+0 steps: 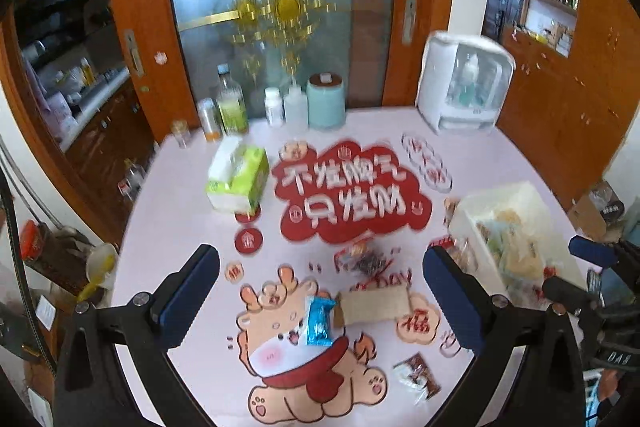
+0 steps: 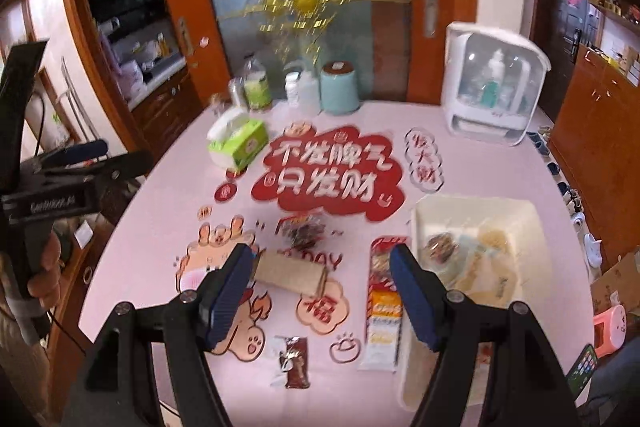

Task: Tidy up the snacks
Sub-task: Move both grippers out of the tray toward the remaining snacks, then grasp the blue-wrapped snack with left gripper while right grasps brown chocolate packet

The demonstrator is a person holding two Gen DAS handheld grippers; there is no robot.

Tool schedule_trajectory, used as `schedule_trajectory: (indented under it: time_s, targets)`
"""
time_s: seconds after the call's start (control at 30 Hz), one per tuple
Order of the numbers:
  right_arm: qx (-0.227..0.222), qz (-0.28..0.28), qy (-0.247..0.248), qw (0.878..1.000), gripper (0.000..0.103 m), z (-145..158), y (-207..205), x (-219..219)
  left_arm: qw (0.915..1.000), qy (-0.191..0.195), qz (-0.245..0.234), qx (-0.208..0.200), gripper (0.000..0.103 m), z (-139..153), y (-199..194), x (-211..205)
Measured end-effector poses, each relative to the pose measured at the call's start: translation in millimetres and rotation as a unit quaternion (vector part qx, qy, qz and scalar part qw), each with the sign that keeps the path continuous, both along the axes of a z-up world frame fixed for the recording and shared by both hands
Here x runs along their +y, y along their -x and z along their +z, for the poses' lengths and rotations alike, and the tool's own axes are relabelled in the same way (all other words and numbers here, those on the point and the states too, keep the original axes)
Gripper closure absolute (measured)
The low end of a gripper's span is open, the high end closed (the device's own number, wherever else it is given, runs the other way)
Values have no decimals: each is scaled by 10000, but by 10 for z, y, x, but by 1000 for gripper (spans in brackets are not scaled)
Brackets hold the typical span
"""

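Snack packets lie scattered on a pale pink table with red and cartoon stickers. In the left wrist view my left gripper [image 1: 320, 255] hangs open above a blue packet [image 1: 318, 321], a flat brown packet [image 1: 374, 305] and a clear packet of dark snacks [image 1: 362, 259]. A small brown-and-white packet [image 1: 416, 379] lies nearer. My right gripper [image 2: 322, 255] is open and empty over the brown packet [image 2: 288, 273], with a long strip of packets [image 2: 384, 303] just right of it. A white bin [image 2: 472, 203] at the right holds several snacks.
A green tissue box [image 1: 236, 179], bottles [image 1: 230, 103] and a teal canister [image 1: 326, 101] stand at the table's back. A white cabinet with a clear door [image 1: 464, 83] is at the back right. A hand [image 2: 44, 267] holds the left gripper [image 2: 126, 151].
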State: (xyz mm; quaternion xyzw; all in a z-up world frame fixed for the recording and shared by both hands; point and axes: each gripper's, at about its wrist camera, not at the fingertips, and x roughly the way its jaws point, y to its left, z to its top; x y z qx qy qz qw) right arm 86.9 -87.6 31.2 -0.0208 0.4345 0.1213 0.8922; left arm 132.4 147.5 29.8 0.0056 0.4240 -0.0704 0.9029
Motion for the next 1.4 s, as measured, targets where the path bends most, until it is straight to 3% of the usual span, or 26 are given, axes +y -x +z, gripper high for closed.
schedule_trajectory:
  time_s: [0.33,0.67,0.93,1.03,1.2,1.3,1.4]
  targets:
    - [1188,-93,10,9929,31,-1127,65,383,9911,65,-568,1199,2,-1342,-275,80]
    - [2033,-170,5,9790,31,-1935,143,428,9757,-23,-833,2024,2,-2301,-472,-78]
    - [2455,139,353,9687,33,-2364,268,610,9667,-53,-793,2433,5,-2734,-629,-101]
    - [2390,180,564,9692,34,-2406,288,659,9648,-43,-793,2508,10,-2798,-657,-87]
    - [2253,252,890,9699,45,-2407,275,727,9673,-76,-806,2404,13,-2806,-696,-101]
    - [2224,256,979,9697,53,-2401,266,730,9689,-97,-826,2330,25,-2782,-716,-142]
    - [2223,205,921,9704,60,-2392,277,688,9709,-293,-894,2202,49,-2747,-696,-202]
